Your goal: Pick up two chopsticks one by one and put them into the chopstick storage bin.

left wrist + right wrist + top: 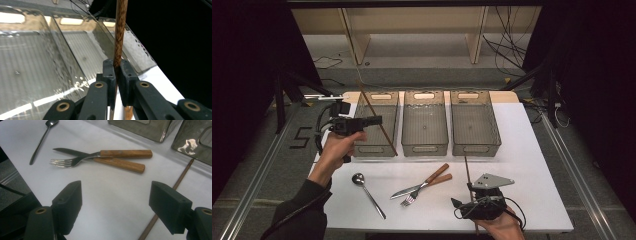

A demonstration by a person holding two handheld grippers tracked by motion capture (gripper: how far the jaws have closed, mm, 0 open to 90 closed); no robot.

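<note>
Up over the left bin [375, 122], the left tool [379, 120] pinches a chopstick [376, 118] that slants from far-left down to near-right. The right tool [115, 206] stands spread above the tabletop [522, 170]; a second chopstick [183, 173] lies flat just beside it, its length running away from the person.

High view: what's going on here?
A person works at a table with a gripper in each hand. The left gripper is shut on a wooden chopstick, holding it above the left bin of three. The right gripper is open over the table, nothing between its jaws; a second chopstick lies just beside it. A knife, fork and spoon lie on the table in front of the bins.
</note>
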